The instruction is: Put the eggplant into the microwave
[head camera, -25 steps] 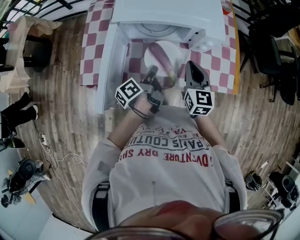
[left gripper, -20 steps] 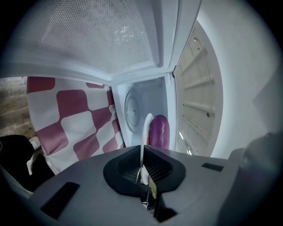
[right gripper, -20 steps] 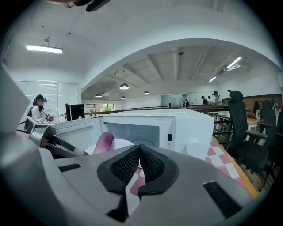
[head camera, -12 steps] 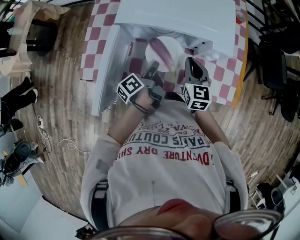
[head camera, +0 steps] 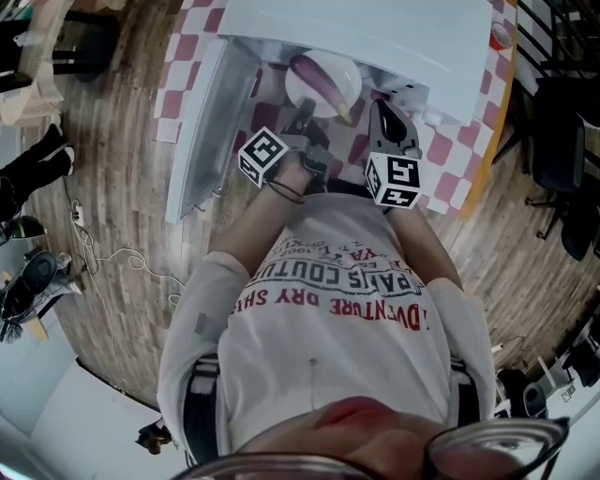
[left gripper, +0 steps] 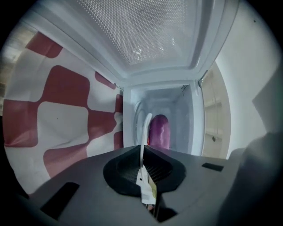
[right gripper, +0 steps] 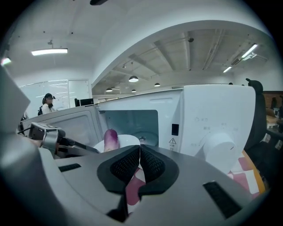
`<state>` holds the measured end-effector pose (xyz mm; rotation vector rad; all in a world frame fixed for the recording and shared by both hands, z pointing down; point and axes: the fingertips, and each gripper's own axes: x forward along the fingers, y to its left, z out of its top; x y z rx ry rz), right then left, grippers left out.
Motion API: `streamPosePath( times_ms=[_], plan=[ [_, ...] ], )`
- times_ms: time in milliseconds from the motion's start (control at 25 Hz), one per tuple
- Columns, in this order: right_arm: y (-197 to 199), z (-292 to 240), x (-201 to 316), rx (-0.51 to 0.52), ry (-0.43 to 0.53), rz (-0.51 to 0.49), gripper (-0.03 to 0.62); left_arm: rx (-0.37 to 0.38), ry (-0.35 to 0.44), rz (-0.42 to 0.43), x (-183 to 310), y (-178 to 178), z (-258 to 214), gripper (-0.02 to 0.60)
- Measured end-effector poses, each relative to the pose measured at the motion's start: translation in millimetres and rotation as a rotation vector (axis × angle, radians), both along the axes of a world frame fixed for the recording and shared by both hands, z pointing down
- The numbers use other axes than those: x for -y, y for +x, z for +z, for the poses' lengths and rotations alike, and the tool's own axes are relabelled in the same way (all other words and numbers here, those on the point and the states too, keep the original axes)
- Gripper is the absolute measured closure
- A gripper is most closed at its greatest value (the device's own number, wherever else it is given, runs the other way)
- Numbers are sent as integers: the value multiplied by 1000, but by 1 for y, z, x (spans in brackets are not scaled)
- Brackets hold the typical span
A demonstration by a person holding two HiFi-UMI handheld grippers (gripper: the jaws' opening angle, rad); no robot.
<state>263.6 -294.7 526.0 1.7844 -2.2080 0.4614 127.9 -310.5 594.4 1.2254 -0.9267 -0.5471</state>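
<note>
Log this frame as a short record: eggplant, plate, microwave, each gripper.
eggplant: lying on a white plate
plate: at the opening of the microwave
door: open, swung to the left in the head view
left gripper: shut on the plate's rim
right gripper: jaws together beside the plate; grip on it unclear
surface: red-and-white checked cloth

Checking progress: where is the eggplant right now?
The eggplant lies on the white plate at the mouth of the open microwave, upper middle of the head view; the left tool grips the plate rim.
</note>
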Motion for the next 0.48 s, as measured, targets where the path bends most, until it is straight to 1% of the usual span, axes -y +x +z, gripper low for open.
streamPosePath(
  times_ms=[160,320,480],
  plan=[
    [-1,10,3,31,-39,-8,568,1,20,-46,19,2,15,549],
    [-5,18,3,49,-63,-24,568,44,-1,-62,34,1,30,549],
    [-6,22,4,53,-72,-53,568,54,-16,-90,46,4,36,549]
  ],
)
